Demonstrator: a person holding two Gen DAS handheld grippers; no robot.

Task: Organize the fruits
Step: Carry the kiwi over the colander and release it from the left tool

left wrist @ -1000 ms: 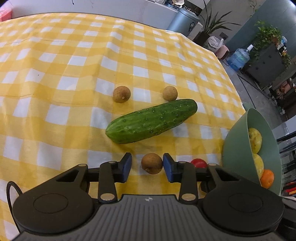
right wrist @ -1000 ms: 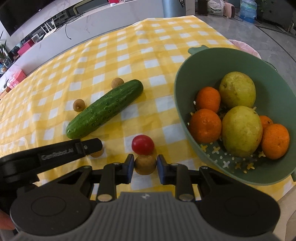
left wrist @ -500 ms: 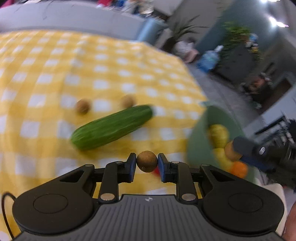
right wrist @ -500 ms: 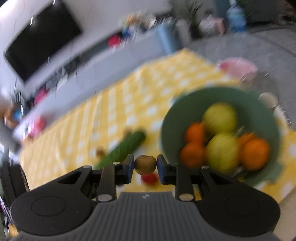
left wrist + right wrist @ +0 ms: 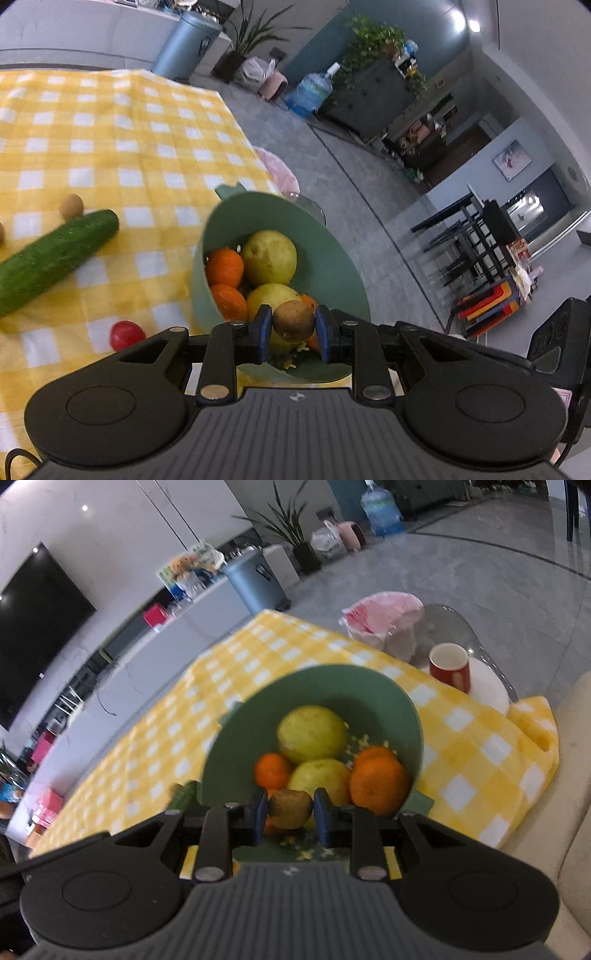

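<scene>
My left gripper (image 5: 293,328) is shut on a small brown round fruit (image 5: 293,319) and holds it over the near rim of the green bowl (image 5: 332,258). My right gripper (image 5: 290,812) is shut on a second small brown fruit (image 5: 290,808), also above the green bowl (image 5: 332,686). The bowl holds yellow-green pears (image 5: 269,256) and oranges (image 5: 224,266). On the yellow checked cloth (image 5: 110,140) to the left lie a cucumber (image 5: 51,258), a red cherry tomato (image 5: 126,334) and another brown fruit (image 5: 71,206).
A red cup (image 5: 450,666) stands on a white plate (image 5: 487,690) right of the bowl, beside a pink bowl (image 5: 384,616). The table edge runs just behind the bowl; a beige sofa (image 5: 576,775) is at the right.
Both grippers closed on brown fruits, lifted them off the cloth and carried them right, over the green bowl.
</scene>
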